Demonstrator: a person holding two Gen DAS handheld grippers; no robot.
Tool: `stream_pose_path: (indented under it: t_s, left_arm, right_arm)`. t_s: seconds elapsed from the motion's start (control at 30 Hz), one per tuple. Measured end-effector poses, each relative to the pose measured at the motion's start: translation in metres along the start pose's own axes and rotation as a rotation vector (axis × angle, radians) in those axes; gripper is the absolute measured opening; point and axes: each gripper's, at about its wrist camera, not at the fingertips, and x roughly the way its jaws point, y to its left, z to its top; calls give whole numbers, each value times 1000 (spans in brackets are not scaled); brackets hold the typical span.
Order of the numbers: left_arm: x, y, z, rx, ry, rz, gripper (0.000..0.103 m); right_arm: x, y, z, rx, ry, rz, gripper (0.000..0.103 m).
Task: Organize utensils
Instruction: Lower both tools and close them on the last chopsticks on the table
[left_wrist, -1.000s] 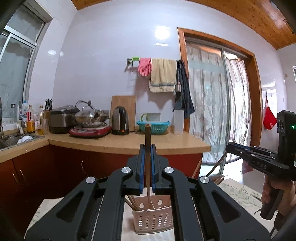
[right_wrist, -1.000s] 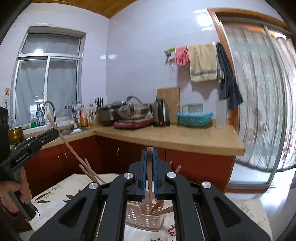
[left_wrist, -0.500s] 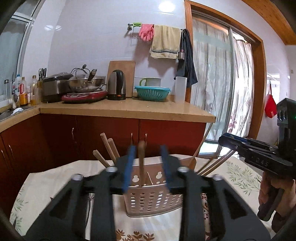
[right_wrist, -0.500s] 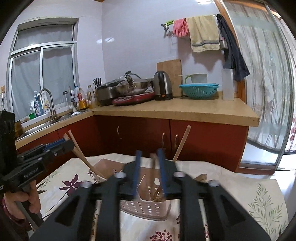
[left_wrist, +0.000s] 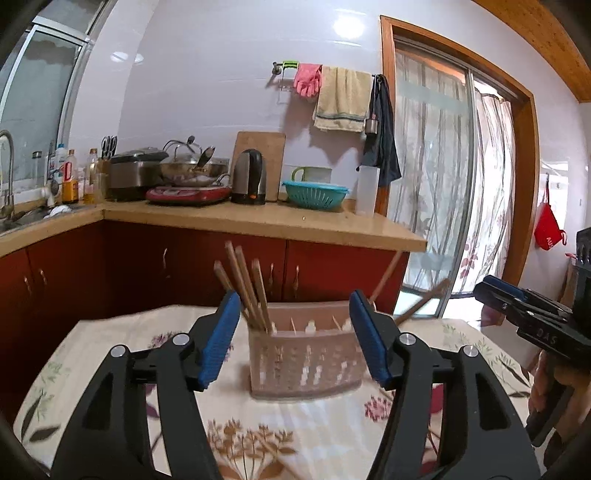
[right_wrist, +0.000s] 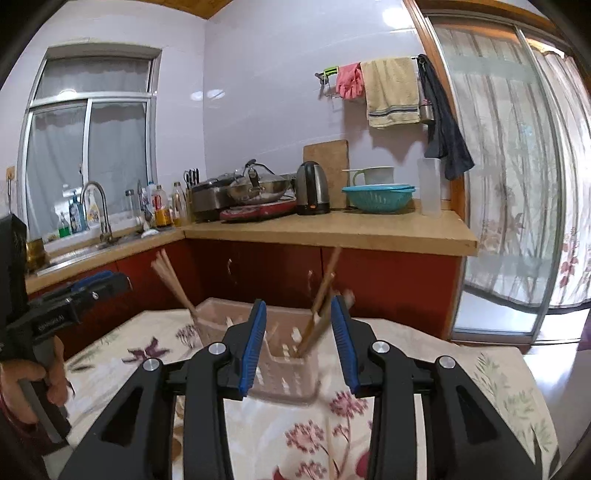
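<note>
Both the left tongs (left_wrist: 295, 332) and the right tongs (right_wrist: 298, 339) stood spread wide with nothing between their blue pads, each facing the pale slotted utensil basket (left_wrist: 304, 360). The basket sat on the floral-clothed bench (left_wrist: 110, 354), with wooden chopsticks (left_wrist: 245, 291) leaning up from its left and right compartments.

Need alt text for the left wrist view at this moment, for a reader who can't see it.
The left claw is open and empty in front of a perforated plastic utensil basket on a floral tablecloth. Wooden chopsticks lean in the basket's left end. The right claw enters at the right edge; a kitchen counter runs behind.
</note>
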Motion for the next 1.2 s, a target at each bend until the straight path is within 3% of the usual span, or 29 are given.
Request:
stream_pose_path:
  t_s: [0.5,0.93,1.13,1.2]
  left_arm:
    - [-27,-16,-105,-42,173,52,61]
    - [-26,-32,-156,-55,267,56,61]
    - [-21,-36,-167,-61,294,55,62]
    - [-21,-38,-171,-67,302,52,63]
  right_arm:
    - [-39,-17,-134,42,170,-37,37]
    - [-44,-34,-191,91,270,-90,35]
    - [-44,-35,-202,83,284,-117,21]
    - [-45,-34,-203,82,282,-114,10]
